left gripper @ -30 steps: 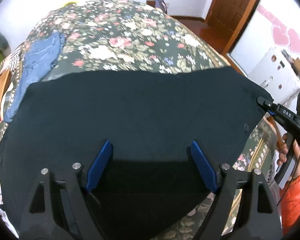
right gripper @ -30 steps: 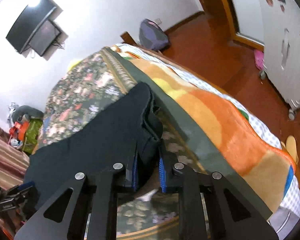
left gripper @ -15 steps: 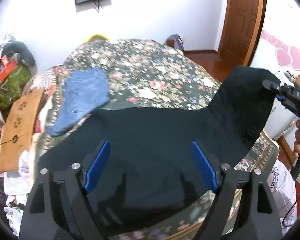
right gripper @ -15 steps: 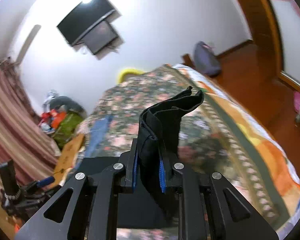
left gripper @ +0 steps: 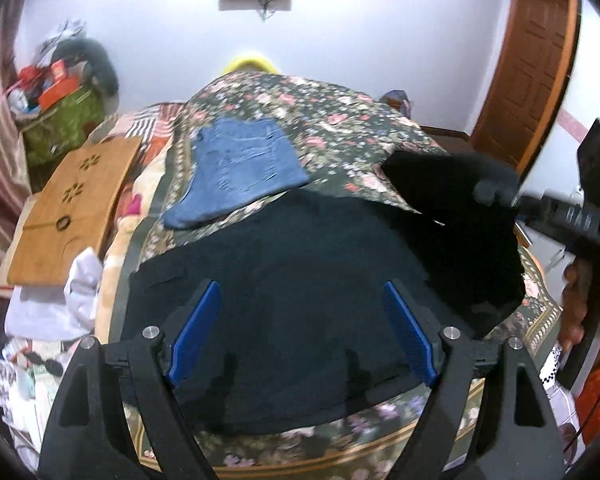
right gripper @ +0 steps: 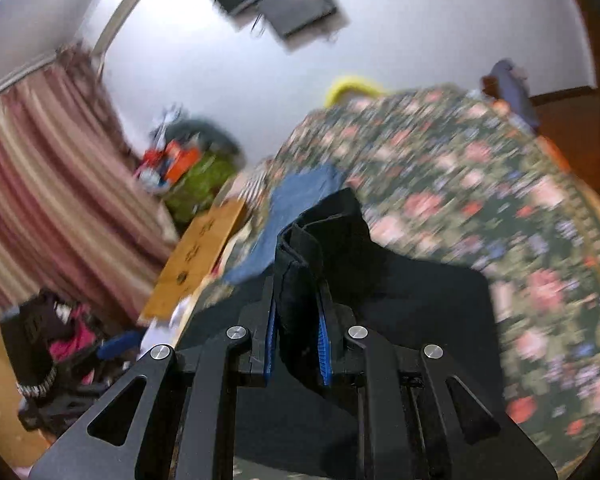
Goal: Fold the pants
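Black pants (left gripper: 300, 292) lie flat across the near end of the floral bed. My left gripper (left gripper: 300, 332) is open and empty, hovering just above the near middle of the pants. My right gripper (right gripper: 298, 348) is shut on a bunched end of the pants (right gripper: 324, 236), lifted off the bed and carried over the flat part. In the left wrist view the right gripper (left gripper: 496, 196) holds that raised black fold (left gripper: 460, 208) at the right.
Folded blue jeans (left gripper: 244, 168) lie on the floral bedspread (left gripper: 340, 120) behind the pants. A wooden board (left gripper: 72, 204) and white cloth (left gripper: 80, 284) sit at the bed's left. A green bag (left gripper: 60, 116) stands by the wall. A door (left gripper: 532, 80) is at right.
My right gripper has lifted the pants' right end off the bed and swung it leftward over the flat part. My left gripper has risen and pulled back, staying open.
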